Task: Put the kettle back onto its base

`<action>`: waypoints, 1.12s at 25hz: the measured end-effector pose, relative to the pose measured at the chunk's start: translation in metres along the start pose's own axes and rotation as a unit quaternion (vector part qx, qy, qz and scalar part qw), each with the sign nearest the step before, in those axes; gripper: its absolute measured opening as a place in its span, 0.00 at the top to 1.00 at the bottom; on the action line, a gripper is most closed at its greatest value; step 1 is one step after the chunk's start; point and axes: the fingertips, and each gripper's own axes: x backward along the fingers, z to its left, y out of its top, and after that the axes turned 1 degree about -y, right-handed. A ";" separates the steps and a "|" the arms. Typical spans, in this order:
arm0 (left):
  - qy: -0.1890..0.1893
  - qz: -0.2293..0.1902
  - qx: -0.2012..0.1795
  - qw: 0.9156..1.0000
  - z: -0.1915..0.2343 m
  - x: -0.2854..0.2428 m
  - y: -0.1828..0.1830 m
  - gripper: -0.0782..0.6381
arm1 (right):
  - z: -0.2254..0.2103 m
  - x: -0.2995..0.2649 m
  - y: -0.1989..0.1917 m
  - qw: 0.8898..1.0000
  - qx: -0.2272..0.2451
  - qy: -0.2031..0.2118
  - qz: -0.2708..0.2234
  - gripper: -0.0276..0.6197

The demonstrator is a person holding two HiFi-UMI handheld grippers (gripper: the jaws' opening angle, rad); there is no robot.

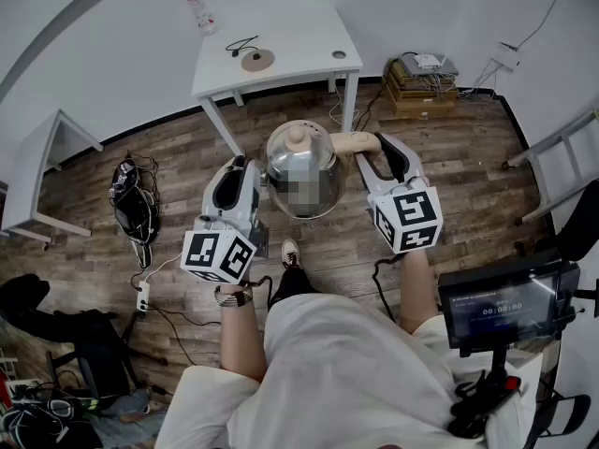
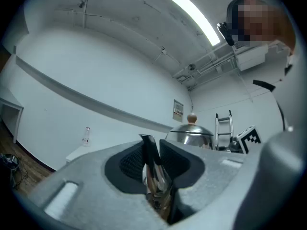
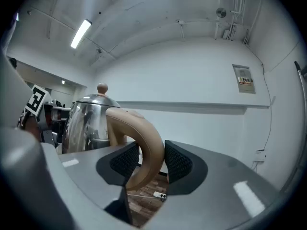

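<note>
While the wooden floor (image 1: 449, 185) fills most of the head view, the white surface (image 1: 309, 36) stands at the far side by the wall. The kettle (image 1: 301, 171) is not on it. It hangs upright in the air above the floor, on the person's side of the surface, carried between the two tongs. Its domed steel lid (image 1: 298, 150) is on, so nothing inside the kettle can be seen, and no view shows its underside.

The left tongs (image 2: 152, 146) are closed on the steel spout (image 2: 156, 176), which stands between the ribbed black pads. In the head view that spout is covered by the tongs themselves. The right tongs (image 3: 152, 155) clamp the curved tan handle (image 3: 148, 138), with a pad pressed to each side. The handle's lower end drops out of sight behind the grey body of the tongs.

The round tan base (image 1: 256, 60) lies flat on the left part of the surface, well apart from the kettle. A thin black cable (image 1: 241, 44) is just beside it. A small round thing (image 1: 338, 54) near the surface's right edge is too small to identify. The lid carries a pale knob (image 1: 298, 135) at its top.
</note>
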 end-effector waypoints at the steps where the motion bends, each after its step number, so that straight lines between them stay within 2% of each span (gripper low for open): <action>1: -0.001 0.001 0.001 1.000 -0.002 0.000 -0.002 0.76 | -0.002 0.002 -0.002 1.000 0.000 -0.002 0.001 0.70; 11: 0.004 0.007 0.007 1.000 0.001 -0.003 -0.011 0.76 | -0.003 -0.002 -0.010 1.000 -0.009 0.006 0.005 0.69; 17: 0.008 0.012 0.011 1.000 0.024 -0.016 -0.014 0.76 | -0.001 -0.030 -0.012 1.000 -0.015 0.012 0.010 0.69; 28: -0.007 0.019 0.022 1.000 0.113 -0.084 -0.003 0.77 | -0.002 -0.136 0.006 0.999 -0.025 0.001 0.024 0.69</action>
